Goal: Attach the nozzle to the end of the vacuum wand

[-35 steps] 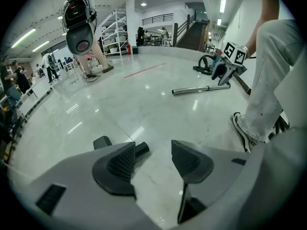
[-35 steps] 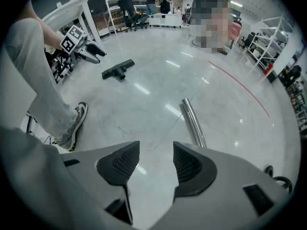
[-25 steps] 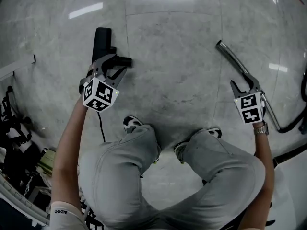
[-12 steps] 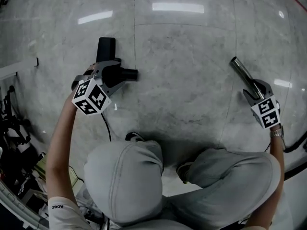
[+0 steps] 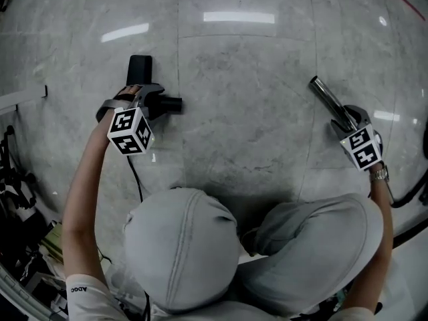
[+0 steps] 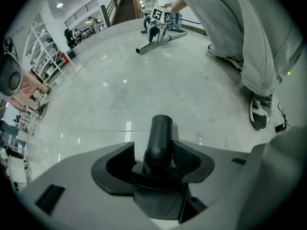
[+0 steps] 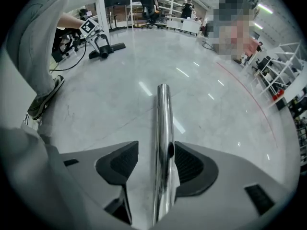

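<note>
Left gripper (image 5: 151,101): released, jaws straddling nozzle (image 5: 140,67) neck on floor (image 5: 254,132), left side.
Right gripper (image 5: 348,120): unclenched, jaws just opening, wand (image 5: 326,97) between them.
Wand: floor, right side; rear length hidden.

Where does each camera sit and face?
Head view: on the person's head, steeply down at the floor; arms, knees, left gripper, right gripper show.
Left gripper view: on that gripper, along its open jaws straddling the nozzle; legs at right.
Right gripper view: along its jaws, which have just been opening around the wand; leg left.
Shared: each gripper view shows the other gripper.
</note>
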Tool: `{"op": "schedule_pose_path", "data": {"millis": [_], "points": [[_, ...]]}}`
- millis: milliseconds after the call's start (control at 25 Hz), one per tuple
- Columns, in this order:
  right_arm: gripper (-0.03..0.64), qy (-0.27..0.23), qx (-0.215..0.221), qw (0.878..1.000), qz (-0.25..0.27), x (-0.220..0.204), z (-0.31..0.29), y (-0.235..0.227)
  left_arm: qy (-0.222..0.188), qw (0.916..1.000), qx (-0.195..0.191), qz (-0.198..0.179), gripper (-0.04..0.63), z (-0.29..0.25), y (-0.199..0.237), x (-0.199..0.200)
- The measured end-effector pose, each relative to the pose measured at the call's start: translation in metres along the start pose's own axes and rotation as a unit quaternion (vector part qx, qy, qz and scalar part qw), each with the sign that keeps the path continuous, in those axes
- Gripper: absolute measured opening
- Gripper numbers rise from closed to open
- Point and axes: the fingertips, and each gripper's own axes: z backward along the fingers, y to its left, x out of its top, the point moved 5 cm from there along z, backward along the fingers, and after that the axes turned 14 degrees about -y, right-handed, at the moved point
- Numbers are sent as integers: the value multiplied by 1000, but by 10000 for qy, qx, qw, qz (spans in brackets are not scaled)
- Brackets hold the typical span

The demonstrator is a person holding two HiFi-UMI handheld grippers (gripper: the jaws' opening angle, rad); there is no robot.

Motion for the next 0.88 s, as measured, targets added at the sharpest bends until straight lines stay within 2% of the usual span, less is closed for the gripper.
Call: {"op": "schedule_pose_path", "data": {"millis": [280, 360, 400, 640, 880], "points": [[209, 221, -117, 9997, -6, -4, -21, -10, 40, 9996, 265, 82, 230, -17, 8, 6], [187, 226, -67, 9997, 28, -3, -23, -10, 13, 9997, 249, 87, 207, -20, 10, 8], [153, 198, -28, 9998, 34, -2, -22, -9, -23, 9996, 249, 117, 206, -21, 12, 9], [153, -62, 267, 9995, 155, 8, -16, 16, -426, 9977, 412, 326, 201, -28, 19, 25], [153, -226, 487, 9981, 317, 25, -13, 40, -763, 9966, 282, 81, 201, -47, 21, 65]]}}
